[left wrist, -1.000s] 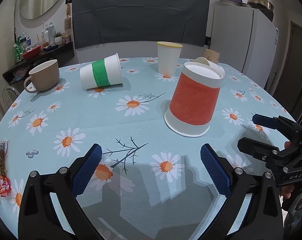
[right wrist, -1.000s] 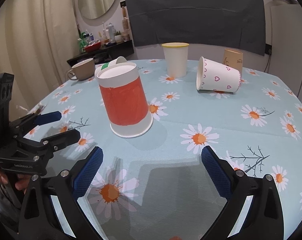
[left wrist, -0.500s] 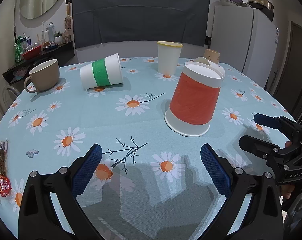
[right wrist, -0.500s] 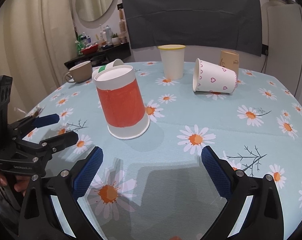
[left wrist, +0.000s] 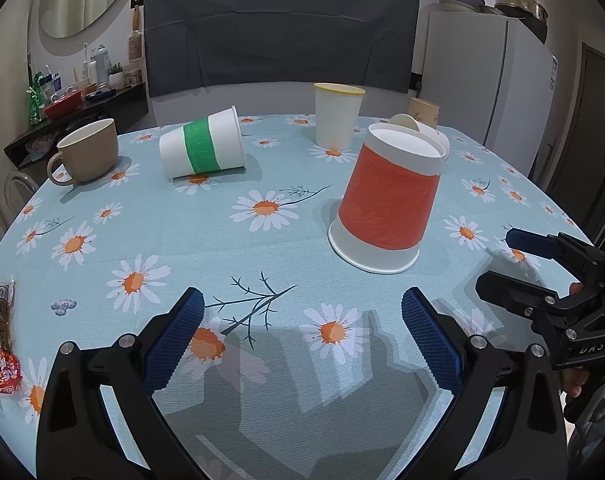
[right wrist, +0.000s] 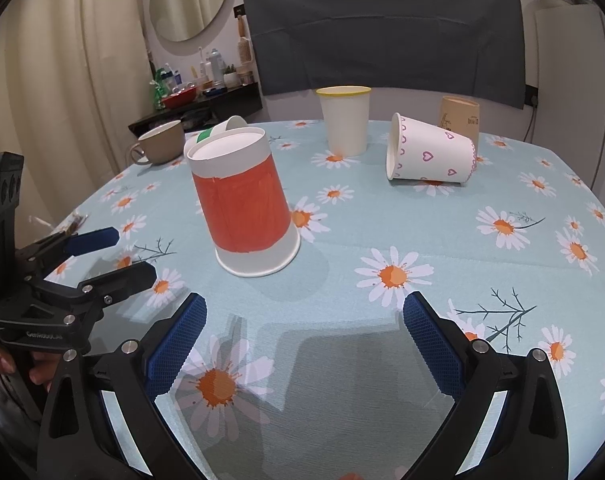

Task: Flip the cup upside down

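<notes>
A red-banded paper cup (left wrist: 388, 200) stands upside down, rim on the daisy tablecloth; it also shows in the right wrist view (right wrist: 244, 204). My left gripper (left wrist: 302, 334) is open and empty, short of the cup and to its left. My right gripper (right wrist: 304, 338) is open and empty, short of the cup and a little to its right. Each gripper shows in the other's view, the right one (left wrist: 514, 260) at the right edge and the left one (right wrist: 114, 254) at the left edge. Neither touches the cup.
A green-banded cup (left wrist: 202, 148) and a heart-print cup (right wrist: 430, 150) lie on their sides. A yellow-rimmed cup (right wrist: 344, 120) stands upright, a brown cup (right wrist: 460, 118) upside down. A beige mug (left wrist: 88, 156) sits far left. A snack packet (left wrist: 4, 340) lies at the left edge.
Both grippers stay open and almost still. The right wrist view has drifted back slightly from the red cup.
</notes>
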`<control>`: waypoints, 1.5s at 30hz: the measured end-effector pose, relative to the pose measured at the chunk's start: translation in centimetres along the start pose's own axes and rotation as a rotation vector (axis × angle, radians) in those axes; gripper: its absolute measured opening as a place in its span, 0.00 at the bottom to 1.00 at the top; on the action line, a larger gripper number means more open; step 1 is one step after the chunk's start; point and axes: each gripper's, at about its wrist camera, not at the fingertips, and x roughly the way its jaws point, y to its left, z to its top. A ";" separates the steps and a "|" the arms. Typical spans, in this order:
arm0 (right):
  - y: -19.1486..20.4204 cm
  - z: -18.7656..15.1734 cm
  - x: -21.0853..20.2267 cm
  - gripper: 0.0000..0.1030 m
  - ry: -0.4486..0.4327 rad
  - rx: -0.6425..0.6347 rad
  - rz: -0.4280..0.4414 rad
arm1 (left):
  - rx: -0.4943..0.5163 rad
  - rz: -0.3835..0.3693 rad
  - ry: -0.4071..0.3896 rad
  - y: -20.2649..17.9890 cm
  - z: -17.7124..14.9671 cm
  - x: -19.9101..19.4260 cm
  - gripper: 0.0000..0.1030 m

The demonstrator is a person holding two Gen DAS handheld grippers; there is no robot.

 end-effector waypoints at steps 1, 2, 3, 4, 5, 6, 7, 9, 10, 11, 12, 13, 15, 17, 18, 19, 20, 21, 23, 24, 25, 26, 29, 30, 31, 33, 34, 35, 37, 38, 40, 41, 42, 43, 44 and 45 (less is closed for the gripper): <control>0.0 0.0 0.0 0.92 0.001 0.000 0.001 | 0.000 0.000 0.000 0.0 0.0 0.0 0.94; 0.0 0.0 0.0 0.92 0.001 0.000 0.001 | 0.000 0.000 -0.002 0.0 0.0 0.0 0.94; 0.0 0.0 0.0 0.92 0.001 0.000 0.001 | 0.000 0.000 -0.003 0.0 0.0 -0.1 0.94; 0.0 0.0 0.0 0.92 0.001 0.001 0.001 | 0.000 0.000 -0.004 0.0 0.0 -0.1 0.94; 0.0 0.0 0.0 0.92 0.000 0.001 0.001 | 0.000 0.000 -0.004 0.0 0.0 -0.1 0.94; 0.0 0.0 0.0 0.92 0.000 0.000 0.001 | -0.001 0.000 -0.005 0.0 0.0 -0.1 0.94; 0.0 0.0 0.0 0.92 0.000 0.000 0.000 | -0.001 0.000 -0.004 0.0 0.0 -0.1 0.94; 0.0 0.0 0.0 0.92 0.001 -0.001 0.001 | -0.002 -0.001 -0.004 0.0 0.0 -0.1 0.94; 0.0 0.0 0.0 0.92 0.001 -0.001 0.002 | -0.003 -0.002 -0.003 0.0 0.0 -0.1 0.94; 0.0 0.0 0.0 0.92 0.002 -0.001 0.003 | -0.003 -0.002 -0.003 0.0 0.0 -0.1 0.94; 0.0 0.0 0.1 0.92 0.004 0.000 0.003 | -0.002 -0.002 -0.003 0.0 0.0 -0.1 0.94; 0.0 0.0 0.2 0.92 0.005 0.002 0.004 | -0.002 -0.002 -0.002 0.0 0.0 -0.1 0.94; 0.0 0.0 0.2 0.92 0.005 0.003 0.004 | -0.003 -0.003 -0.002 0.0 0.0 -0.1 0.94; 0.0 0.0 0.1 0.92 0.004 0.002 0.003 | -0.002 -0.003 -0.002 0.0 0.0 -0.1 0.94; 0.0 0.0 0.1 0.92 0.004 0.002 0.004 | -0.002 -0.003 -0.002 0.0 0.0 -0.1 0.94; 0.0 0.0 0.1 0.92 0.004 0.002 0.004 | 0.000 -0.004 0.000 0.0 0.0 -0.1 0.94; 0.0 0.0 0.1 0.92 0.004 0.003 0.004 | 0.001 -0.006 0.001 0.0 0.0 -0.1 0.94; 0.0 0.0 0.1 0.92 0.004 0.003 0.004 | 0.002 -0.007 0.000 0.0 0.0 0.0 0.94; 0.0 0.0 0.1 0.92 0.004 0.003 0.004 | 0.003 -0.007 -0.001 0.0 0.0 0.0 0.94; 0.0 0.0 0.1 0.92 0.003 0.003 0.004 | 0.002 -0.006 -0.001 0.0 0.0 0.0 0.94; 0.0 0.0 0.1 0.92 0.003 0.004 0.004 | 0.000 -0.004 -0.002 0.0 -0.1 -0.1 0.94; 0.0 0.0 0.1 0.92 0.004 0.004 0.004 | -0.001 -0.003 -0.002 0.0 -0.1 -0.1 0.94; -0.1 0.1 0.1 0.92 0.005 0.003 0.005 | 0.001 -0.006 -0.003 0.0 -0.1 -0.1 0.94; 0.0 0.1 0.1 0.92 0.005 0.004 0.005 | 0.002 -0.008 -0.004 0.0 -0.1 -0.1 0.94; 0.0 0.1 0.1 0.92 0.005 0.004 0.006 | 0.003 -0.010 -0.005 0.0 -0.1 -0.1 0.94; -0.1 0.1 0.1 0.92 0.005 0.004 0.005 | 0.006 -0.007 -0.006 -0.1 -0.1 -0.1 0.94; -0.1 0.1 0.1 0.92 0.005 0.004 0.005 | 0.006 -0.007 -0.006 -0.1 -0.1 -0.1 0.94; -0.1 0.1 0.1 0.92 0.005 0.004 0.005 | 0.007 -0.008 -0.007 -0.1 -0.1 -0.1 0.94; -0.1 0.0 0.1 0.92 0.005 0.004 0.006 | 0.005 -0.005 -0.006 -0.1 -0.1 -0.1 0.94; 0.0 0.0 0.1 0.92 0.005 0.004 0.005 | 0.004 -0.005 -0.005 -0.1 -0.1 -0.1 0.94; -0.1 0.0 0.1 0.92 0.004 0.004 0.006 | 0.001 -0.004 -0.004 0.0 -0.1 -0.1 0.94; -0.1 0.0 0.1 0.92 0.004 0.004 0.006 | -0.001 -0.002 -0.003 0.0 0.0 -0.1 0.94; 0.0 0.0 0.1 0.92 0.003 0.005 0.007 | -0.004 0.001 -0.001 0.0 0.0 0.0 0.94; 0.0 0.0 0.1 0.92 0.003 0.005 0.007 | -0.007 0.003 0.002 0.0 0.0 0.0 0.94; 0.0 0.0 0.1 0.92 0.003 0.005 0.007 | -0.011 0.006 0.007 0.1 0.0 0.1 0.94; 0.0 0.0 0.1 0.92 0.003 0.005 0.008 | -0.016 0.010 0.011 0.2 0.1 0.2 0.94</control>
